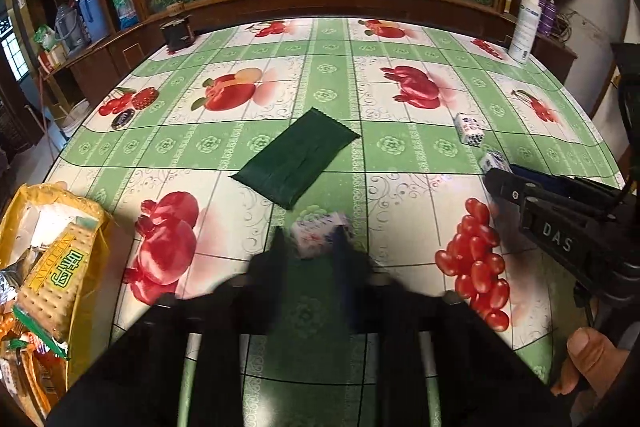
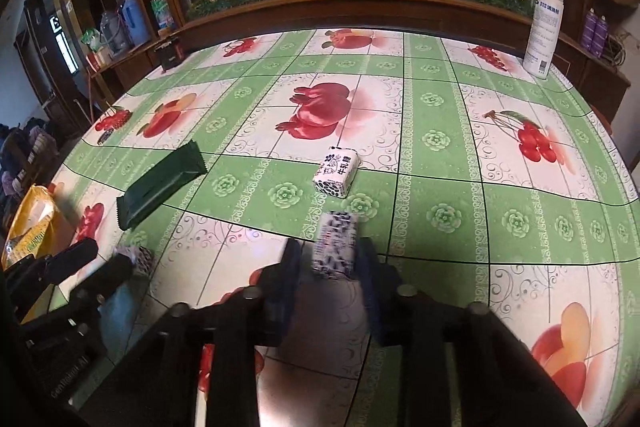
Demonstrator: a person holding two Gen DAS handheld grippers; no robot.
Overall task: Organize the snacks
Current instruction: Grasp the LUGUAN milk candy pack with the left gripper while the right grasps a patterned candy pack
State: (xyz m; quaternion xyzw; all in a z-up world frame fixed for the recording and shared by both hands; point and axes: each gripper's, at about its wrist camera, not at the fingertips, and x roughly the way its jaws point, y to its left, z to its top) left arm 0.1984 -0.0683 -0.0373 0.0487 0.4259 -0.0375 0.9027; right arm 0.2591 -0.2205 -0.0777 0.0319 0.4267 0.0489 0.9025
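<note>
A small white candy with blue print (image 1: pixel 320 241) sits between the black fingers of my left gripper (image 1: pixel 310 233), which is shut on it just above the tablecloth. In the right wrist view, my right gripper (image 2: pixel 329 245) is shut on a second candy of the same kind (image 2: pixel 336 239). A third one (image 2: pixel 336 171) lies loose on the cloth beyond it. A dark green snack packet (image 1: pixel 298 157) lies flat mid-table. The yellow snack bag (image 1: pixel 48 267) stands open at the left edge with cracker packs inside. The right gripper (image 1: pixel 496 177) also shows at the right of the left wrist view.
The table (image 1: pixel 400 147) has a green fruit-print cloth. A white spray bottle (image 2: pixel 544 31) stands at its far right corner and a small dark box (image 1: pixel 178 33) at the far left. A wooden-framed flower panel runs behind. A thumb (image 1: pixel 588 355) shows at lower right.
</note>
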